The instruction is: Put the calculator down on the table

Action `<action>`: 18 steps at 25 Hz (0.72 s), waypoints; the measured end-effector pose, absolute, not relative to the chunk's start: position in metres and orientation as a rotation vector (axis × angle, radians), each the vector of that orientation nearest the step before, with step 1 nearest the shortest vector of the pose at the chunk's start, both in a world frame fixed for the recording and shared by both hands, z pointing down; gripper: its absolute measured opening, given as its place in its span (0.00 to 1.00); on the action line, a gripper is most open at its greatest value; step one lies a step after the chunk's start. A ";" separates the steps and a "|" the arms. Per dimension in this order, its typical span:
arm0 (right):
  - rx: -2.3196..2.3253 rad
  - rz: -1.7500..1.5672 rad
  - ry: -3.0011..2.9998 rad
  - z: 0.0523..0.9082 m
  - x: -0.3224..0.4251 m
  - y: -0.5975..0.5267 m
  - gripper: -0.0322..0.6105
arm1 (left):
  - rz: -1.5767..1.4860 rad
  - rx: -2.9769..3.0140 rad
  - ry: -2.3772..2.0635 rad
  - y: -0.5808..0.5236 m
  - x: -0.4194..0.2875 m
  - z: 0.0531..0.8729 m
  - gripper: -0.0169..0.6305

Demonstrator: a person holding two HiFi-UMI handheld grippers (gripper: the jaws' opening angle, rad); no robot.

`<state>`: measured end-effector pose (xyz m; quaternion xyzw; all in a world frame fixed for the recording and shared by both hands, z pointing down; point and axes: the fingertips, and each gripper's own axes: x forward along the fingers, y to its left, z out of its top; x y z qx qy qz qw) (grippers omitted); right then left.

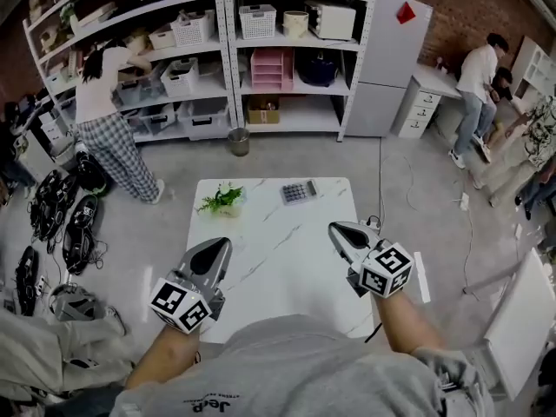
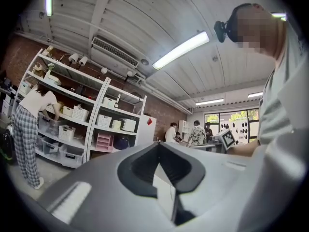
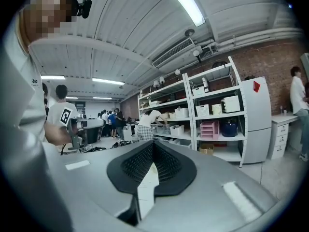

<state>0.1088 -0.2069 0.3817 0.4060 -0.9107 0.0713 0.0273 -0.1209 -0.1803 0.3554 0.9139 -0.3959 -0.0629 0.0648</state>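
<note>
The left tongs [image 1: 215,252] are sitting pressed together with nothing between them, and the right tongs [image 1: 344,234] are likewise squeezed closed and empty. Both are hovering over the near half of the white surface [image 1: 278,272], pointing away from the person holding them, one near each side edge. The calculator [image 1: 298,192] is lying flat on the surface near its far edge, well apart from both tongs. A small plant [image 1: 222,200] is standing near it, to its left. Beyond, a person [image 1: 106,102] is leaning into the shelves [image 1: 269,68].
</note>
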 end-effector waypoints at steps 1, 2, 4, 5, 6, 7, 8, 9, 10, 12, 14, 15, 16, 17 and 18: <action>1.257 0.218 -2.812 0.380 0.106 -0.208 0.05 | -0.192 2.761 -1.190 -0.182 -0.123 0.355 0.12; 1.260 0.218 -2.812 0.378 0.105 -0.210 0.05 | -0.196 2.762 -1.185 -0.183 -0.124 0.356 0.12; 1.259 0.214 -2.813 0.375 0.104 -0.211 0.05 | -0.201 2.762 -1.176 -0.185 -0.125 0.358 0.12; 1.258 0.208 -2.811 0.374 0.103 -0.211 0.05 | -0.202 2.762 -1.174 -0.186 -0.125 0.358 0.12; 1.257 0.202 -2.807 0.374 0.102 -0.211 0.05 | -0.203 2.761 -1.173 -0.187 -0.126 0.357 0.12; 1.257 0.198 -2.803 0.373 0.102 -0.212 0.05 | -0.206 2.761 -1.172 -0.187 -0.127 0.356 0.12; 1.256 0.197 -2.800 0.373 0.101 -0.213 0.05 | -0.209 2.760 -1.170 -0.188 -0.128 0.355 0.12; 1.254 0.195 -2.798 0.373 0.100 -0.214 0.05 | -0.211 2.760 -1.166 -0.188 -0.129 0.356 0.12; 1.250 0.193 -2.798 0.373 0.099 -0.214 0.05 | -0.213 2.759 -1.163 -0.188 -0.129 0.357 0.12; 1.240 0.186 -2.800 0.373 0.098 -0.213 0.05 | -0.218 2.757 -1.167 -0.187 -0.129 0.357 0.12; 1.236 0.181 -2.801 0.372 0.099 -0.213 0.05 | -0.222 2.756 -1.171 -0.186 -0.128 0.356 0.12; 1.237 0.178 -2.801 0.372 0.099 -0.213 0.05 | -0.223 2.756 -1.172 -0.186 -0.128 0.356 0.12; 1.239 0.176 -2.801 0.372 0.100 -0.213 0.05 | -0.223 2.756 -1.171 -0.187 -0.128 0.356 0.12; 1.242 0.174 -2.800 0.373 0.100 -0.213 0.05 | -0.222 2.756 -1.170 -0.187 -0.128 0.357 0.12; 1.244 0.172 -2.798 0.374 0.100 -0.212 0.05 | -0.220 2.757 -1.167 -0.187 -0.128 0.358 0.12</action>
